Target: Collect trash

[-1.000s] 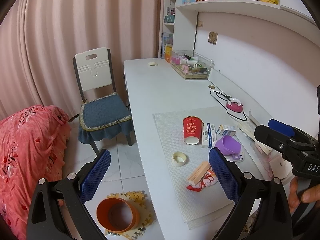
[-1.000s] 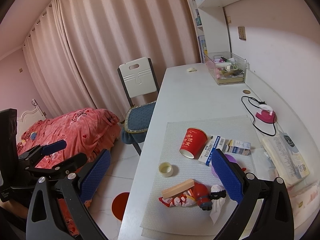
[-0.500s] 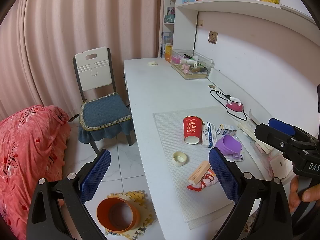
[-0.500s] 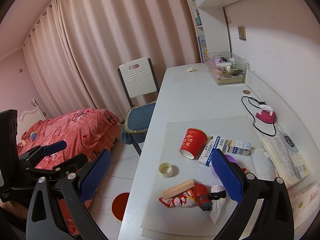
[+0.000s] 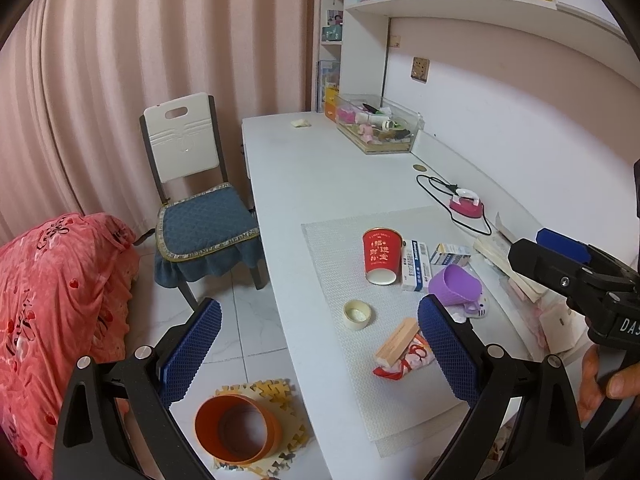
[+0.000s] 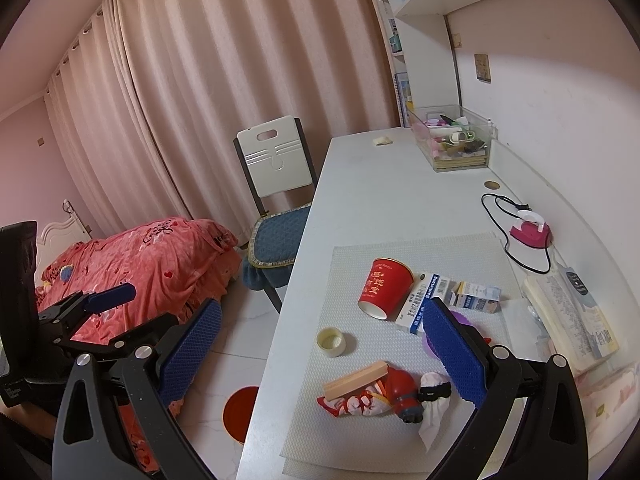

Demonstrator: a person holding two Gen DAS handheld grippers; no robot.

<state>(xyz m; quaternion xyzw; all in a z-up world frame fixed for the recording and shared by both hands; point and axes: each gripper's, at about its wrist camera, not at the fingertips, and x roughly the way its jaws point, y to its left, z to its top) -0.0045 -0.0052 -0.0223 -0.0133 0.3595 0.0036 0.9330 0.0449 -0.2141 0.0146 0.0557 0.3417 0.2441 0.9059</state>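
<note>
The purple cup (image 6: 436, 344) sits mostly hidden behind a finger.

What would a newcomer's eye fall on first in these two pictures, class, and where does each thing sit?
First comes the red paper cup, lying on its side on the pale mat on the white desk, with small boxes beside it. Next is the bright pink-red bedcover on the left, beyond the blue-cushioned chair. Down on the floor beside the desk stands an orange bin.

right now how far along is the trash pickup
Nothing looks collected yet. Both grippers, left and right, are open and empty above the desk. The tipped red paper cup, crumpled red-and-white wrapper and white tissue remain on the mat; the orange round bin waits on the floor.
</note>
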